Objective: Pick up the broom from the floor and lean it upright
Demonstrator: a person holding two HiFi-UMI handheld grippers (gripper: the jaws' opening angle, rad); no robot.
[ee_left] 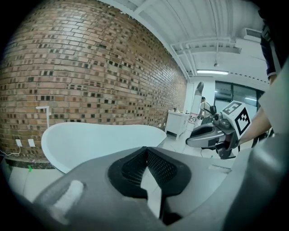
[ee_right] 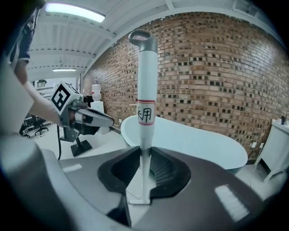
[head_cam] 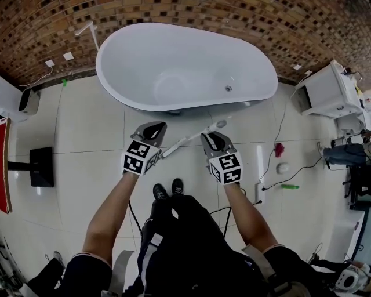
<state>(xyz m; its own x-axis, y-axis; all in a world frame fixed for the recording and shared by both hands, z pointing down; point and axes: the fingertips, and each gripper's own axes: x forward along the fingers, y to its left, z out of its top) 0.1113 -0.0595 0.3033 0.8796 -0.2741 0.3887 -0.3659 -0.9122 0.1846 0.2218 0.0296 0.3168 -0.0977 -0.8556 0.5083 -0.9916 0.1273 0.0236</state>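
One glossy white tiled floor point(head_cam: 87, 127) runs to a brown brick wall point(head_cam: 174, 11). A white oval bathtub point(head_cam: 185, 64) stands against that wall, with a white cabinet point(head_cam: 327, 90) to the right. The white broom handle with a grey loop cap point(head_cam: 186, 138) is held above the floor, in front of the tub. Its long axis runs diagonally in the head view. The capped end points towards the tub, and the lower end is hidden behind the left gripper point(head_cam: 154, 130). The right gripper point(head_cam: 212, 138) has its jaws clamped on the handle, below a red-edged label point(ee_right: 146, 113). The left gripper's jaws are closed together and empty, just beside the handle.
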